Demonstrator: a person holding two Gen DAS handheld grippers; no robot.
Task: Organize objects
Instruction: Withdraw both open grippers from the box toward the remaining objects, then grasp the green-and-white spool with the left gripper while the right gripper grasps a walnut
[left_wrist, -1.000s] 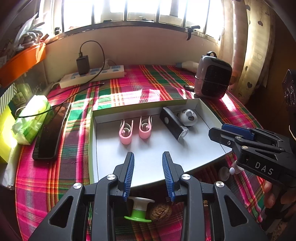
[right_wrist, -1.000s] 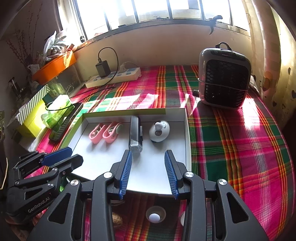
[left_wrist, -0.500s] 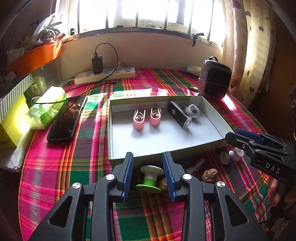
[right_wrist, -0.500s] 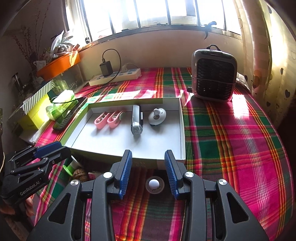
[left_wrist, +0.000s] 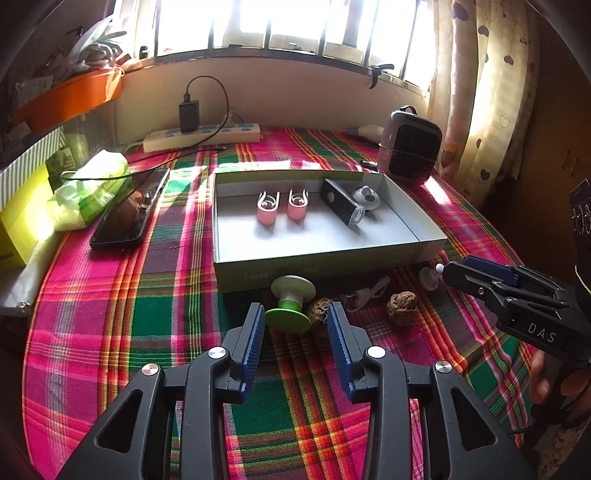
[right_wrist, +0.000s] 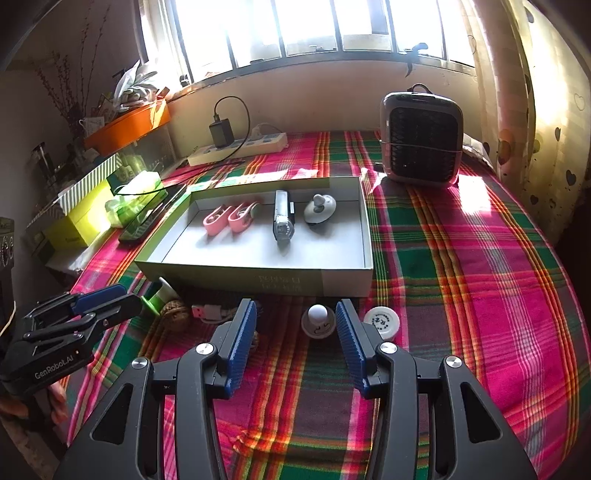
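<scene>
A shallow open box (left_wrist: 413, 251) is seen on the plaid-covered counter (right_wrist: 480, 295), and it serves as the landmark. Inside it, near its far wall, two pink clips (left_wrist: 266, 206), a black flashlight (left_wrist: 341, 206) and a grey round piece (left_wrist: 366, 197) are laid in a row.

Just in front of the box's near wall a green-and-white spool (left_wrist: 290, 302) is lying, with a walnut (left_wrist: 319, 312) touching it, a second walnut (left_wrist: 402, 302) a little to the right, and a small white cable connector (left_wrist: 364, 295) between them. Further right along the same wall a white knob on a disc (right_wrist: 318, 319) and a white round cap (right_wrist: 382, 323) are found.

The left gripper (left_wrist: 295, 332) is held before the box's near wall with its jaws apart; they have just been opening, and the spool lies just beyond their tips, not pressed. The right gripper (right_wrist: 295, 326) is held before the box's near right corner, its jaws likewise having just been opening, with the white knob between the tips and untouched.

Left of the box a black phone (left_wrist: 129, 210) is lying; beyond its far right corner a small heater (right_wrist: 421, 144) stands.
</scene>
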